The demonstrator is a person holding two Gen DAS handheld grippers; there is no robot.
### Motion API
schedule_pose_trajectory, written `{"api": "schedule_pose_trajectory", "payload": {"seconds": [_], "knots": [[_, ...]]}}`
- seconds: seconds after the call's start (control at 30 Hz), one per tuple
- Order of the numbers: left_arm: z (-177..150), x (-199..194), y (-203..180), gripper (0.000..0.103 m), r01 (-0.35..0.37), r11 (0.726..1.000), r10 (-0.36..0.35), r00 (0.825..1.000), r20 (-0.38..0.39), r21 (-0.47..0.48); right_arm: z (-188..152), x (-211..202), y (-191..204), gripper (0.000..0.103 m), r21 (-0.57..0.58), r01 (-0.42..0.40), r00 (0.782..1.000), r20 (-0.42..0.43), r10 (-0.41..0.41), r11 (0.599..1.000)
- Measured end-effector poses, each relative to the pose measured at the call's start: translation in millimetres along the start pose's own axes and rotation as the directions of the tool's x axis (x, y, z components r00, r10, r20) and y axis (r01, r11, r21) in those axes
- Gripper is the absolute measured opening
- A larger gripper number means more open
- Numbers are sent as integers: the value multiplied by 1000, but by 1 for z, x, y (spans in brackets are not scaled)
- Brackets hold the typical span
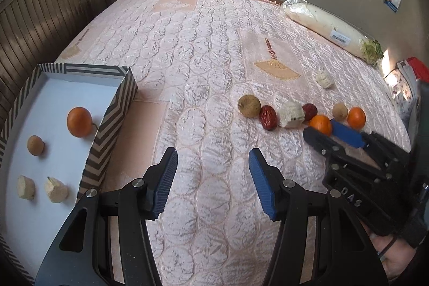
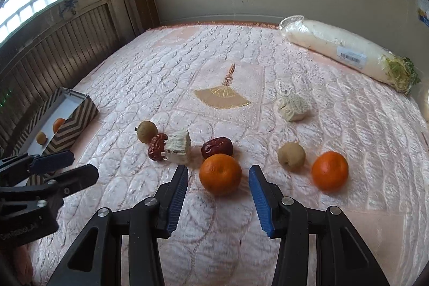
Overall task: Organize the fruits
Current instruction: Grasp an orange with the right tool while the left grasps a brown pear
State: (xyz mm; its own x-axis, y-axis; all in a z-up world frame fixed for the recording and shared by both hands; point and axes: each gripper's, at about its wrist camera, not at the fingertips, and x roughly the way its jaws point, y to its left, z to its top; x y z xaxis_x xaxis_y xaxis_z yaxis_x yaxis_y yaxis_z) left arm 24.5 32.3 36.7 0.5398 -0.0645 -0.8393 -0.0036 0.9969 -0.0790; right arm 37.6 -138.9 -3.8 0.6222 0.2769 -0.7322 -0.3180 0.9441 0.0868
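The right gripper (image 2: 217, 185) stands spread around an orange (image 2: 220, 174) on the bedspread (image 2: 214, 66), not touching it. The left gripper (image 1: 213, 165) hangs empty and spread beside the striped box (image 1: 107, 122).

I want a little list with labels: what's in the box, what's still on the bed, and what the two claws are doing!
surface: pink quilted bed cover
box: striped, holds one orange, one small brown fruit, two pale chunks
still outside: two oranges, two red dates, two brown fruits, two pale chunks
left claw: open, empty, beside the box
right claw: open, around the nearer orange, pads not touching it
far edge: wrapped white radish
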Motion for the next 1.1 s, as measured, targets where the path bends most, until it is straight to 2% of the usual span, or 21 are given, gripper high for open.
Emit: {"api": "schedule_pose_trajectory", "payload": {"seconds": [0.03, 0.23, 0.43, 0.6, 0.7, 0.87, 0.97, 1.03, 1.07, 1.1], "knots": [[3, 2, 0, 56, 2, 1000, -2, 1000, -4, -6, 0, 4, 0, 30, -3, 1, 1000, -15, -1, 1000], [25, 18, -3, 55, 19, 998, -21, 999, -32, -57, -5, -6, -7, 30, 13, -12, 1000, 11, 12, 1000], [46, 31, -8, 55, 17, 994, -22, 999, -45, -107, -9, -4, -16, 30, 37, -36, 999, 0, 36, 999], [51, 48, -14, 55, 20, 993, -30, 996, -88, -117, -8, -4, -16, 30, 39, -49, 999, 2, 49, 998], [53, 54, -16, 55, 47, 990, -61, 993, -103, -133, -8, -3, -16, 30, 39, -52, 999, 3, 52, 998], [58, 59, -19, 55, 62, 987, -79, 991, -108, -146, -7, -2, -17, 30, 37, -55, 998, 3, 55, 998], [56, 60, -22, 55, 48, 990, -62, 993, -102, -129, -7, -2, -17, 30, 38, -57, 998, 3, 57, 998], [54, 59, -23, 48, 42, 992, -53, 994, -92, -115, -7, -2, -17, 30, 37, -57, 998, 3, 57, 998], [54, 58, -22, 36, 42, 993, -53, 995, -90, -113, -7, -2, -17, 30, 38, -56, 998, 3, 56, 998], [54, 59, -21, 29, 51, 992, -62, 994, -93, -118, -7, -2, -17, 30, 37, -55, 998, 3, 55, 998]]}}
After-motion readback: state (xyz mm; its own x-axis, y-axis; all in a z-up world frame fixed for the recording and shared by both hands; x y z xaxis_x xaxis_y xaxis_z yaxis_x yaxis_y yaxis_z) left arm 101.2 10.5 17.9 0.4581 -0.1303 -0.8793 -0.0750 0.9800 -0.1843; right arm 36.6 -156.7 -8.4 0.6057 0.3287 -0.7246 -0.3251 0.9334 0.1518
